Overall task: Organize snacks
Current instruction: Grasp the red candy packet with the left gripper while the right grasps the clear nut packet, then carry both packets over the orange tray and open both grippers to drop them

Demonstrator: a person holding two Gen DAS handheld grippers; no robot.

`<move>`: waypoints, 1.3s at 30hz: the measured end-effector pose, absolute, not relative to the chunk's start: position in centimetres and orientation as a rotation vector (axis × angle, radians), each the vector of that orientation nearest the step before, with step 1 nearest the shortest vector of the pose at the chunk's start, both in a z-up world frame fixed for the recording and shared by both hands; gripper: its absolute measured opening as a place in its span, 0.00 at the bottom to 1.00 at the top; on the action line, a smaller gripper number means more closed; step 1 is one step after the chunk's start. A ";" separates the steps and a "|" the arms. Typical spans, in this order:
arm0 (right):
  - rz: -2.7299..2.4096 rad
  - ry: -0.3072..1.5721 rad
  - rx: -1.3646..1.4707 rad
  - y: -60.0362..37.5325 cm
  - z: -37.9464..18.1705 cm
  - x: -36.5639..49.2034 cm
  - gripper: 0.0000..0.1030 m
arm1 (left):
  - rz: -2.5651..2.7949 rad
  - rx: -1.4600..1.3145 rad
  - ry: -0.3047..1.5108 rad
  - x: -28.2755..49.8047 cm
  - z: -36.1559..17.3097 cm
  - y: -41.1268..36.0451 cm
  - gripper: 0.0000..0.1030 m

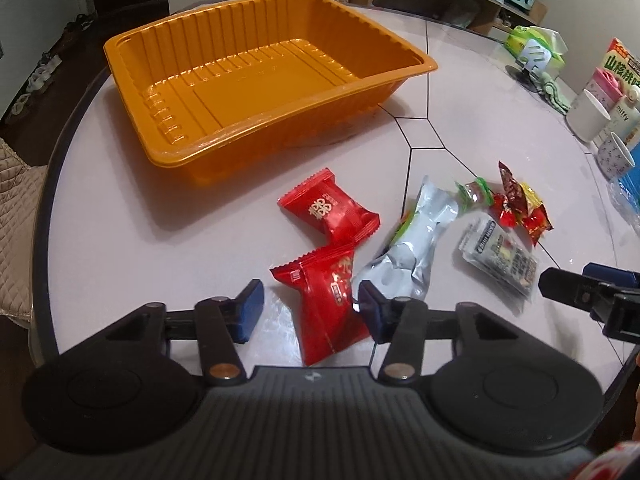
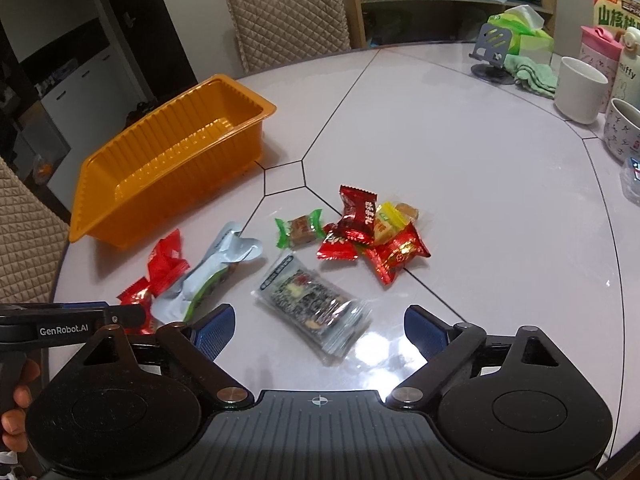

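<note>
An empty orange tray (image 1: 132, 44) (image 2: 92, 200) stands on the white table. Snacks lie loose near its front: two red packets (image 1: 330, 210) (image 1: 328, 300), a silver pouch (image 1: 416, 240) (image 2: 212, 272), a clear dark-printed packet (image 1: 500, 260) (image 2: 316, 304), and a pile of small candies (image 1: 516, 204) (image 2: 380, 232). My left gripper (image 1: 310, 308) is open, its jaws on either side of the nearer red packet. My right gripper (image 2: 316, 330) is open, its jaws on either side of the clear packet's near end.
Cups (image 2: 580, 88), a pink bottle (image 2: 598, 54), a box, tissues (image 2: 528, 28) and a phone stand (image 2: 494, 52) crowd the table's far right. Quilted chairs (image 2: 288, 12) stand behind and left. The table edge (image 1: 44, 240) curves close at left.
</note>
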State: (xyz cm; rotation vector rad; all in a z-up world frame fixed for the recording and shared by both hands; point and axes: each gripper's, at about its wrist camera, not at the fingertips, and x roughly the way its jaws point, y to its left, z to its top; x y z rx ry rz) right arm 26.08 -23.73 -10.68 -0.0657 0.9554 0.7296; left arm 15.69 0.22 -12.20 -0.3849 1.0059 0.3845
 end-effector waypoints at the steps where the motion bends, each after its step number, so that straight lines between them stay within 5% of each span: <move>1: 0.734 0.957 -0.065 -23.7 -10.7 26.3 0.89 | 0.387 -0.386 1.008 15.8 -12.3 0.2 0.43; 12: 0.822 0.944 -0.131 -22.1 -11.9 27.7 0.88 | 0.388 -0.412 1.030 16.2 -12.9 0.5 0.26; 18: 0.900 0.936 -0.211 -20.6 -12.8 28.1 0.75 | 0.408 -0.400 1.029 15.3 -12.5 1.1 0.24; 37: 0.986 0.875 -0.440 -18.2 -15.0 27.7 0.62 | 0.479 -0.409 1.045 13.6 -11.4 1.9 0.24; 39: 1.007 0.864 -0.451 -18.3 -15.0 27.5 0.52 | 0.481 -0.410 1.045 13.6 -11.4 1.8 0.24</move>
